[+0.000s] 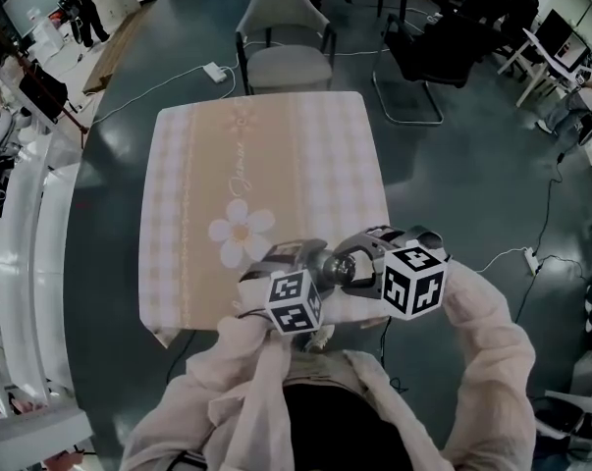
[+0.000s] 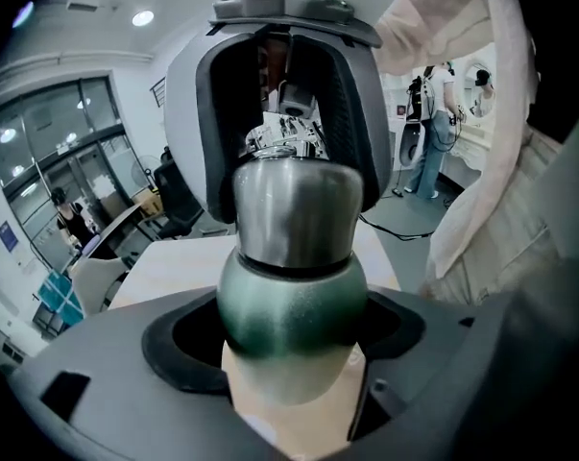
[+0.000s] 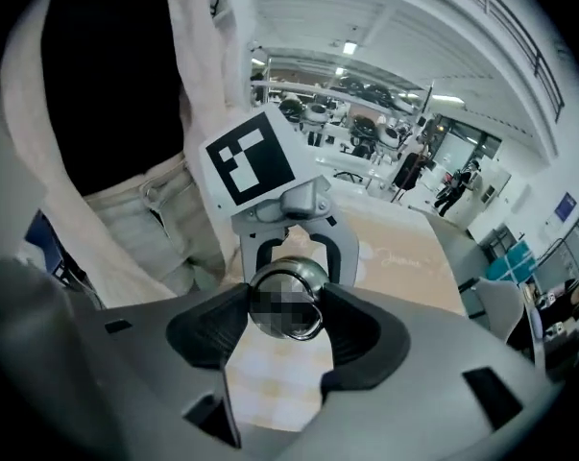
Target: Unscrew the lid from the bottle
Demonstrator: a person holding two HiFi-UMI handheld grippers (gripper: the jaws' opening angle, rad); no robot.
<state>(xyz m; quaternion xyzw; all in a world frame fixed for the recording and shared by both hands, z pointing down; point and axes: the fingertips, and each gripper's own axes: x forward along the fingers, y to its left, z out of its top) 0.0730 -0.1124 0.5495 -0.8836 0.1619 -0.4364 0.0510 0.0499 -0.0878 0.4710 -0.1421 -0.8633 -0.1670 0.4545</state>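
Note:
I hold a bottle (image 1: 331,266) level over the table's near edge, between both grippers. Its body is dark green (image 2: 291,307) and its lid (image 2: 295,209) is rounded brushed steel. My left gripper (image 2: 291,339) is shut on the green body, pads pressing both sides. My right gripper (image 3: 287,307) is shut on the lid (image 3: 287,281), whose end faces its camera. In the left gripper view the right gripper's black pads (image 2: 351,113) clasp the lid from the far side. In the head view the left gripper (image 1: 310,261) and the right gripper (image 1: 359,255) meet nose to nose.
Below lies a table with a beige checked cloth (image 1: 261,165) bearing a flower print (image 1: 240,229). A grey chair (image 1: 286,37) stands at its far side and a black chair (image 1: 423,52) further right. Cables and a power strip (image 1: 215,71) lie on the floor.

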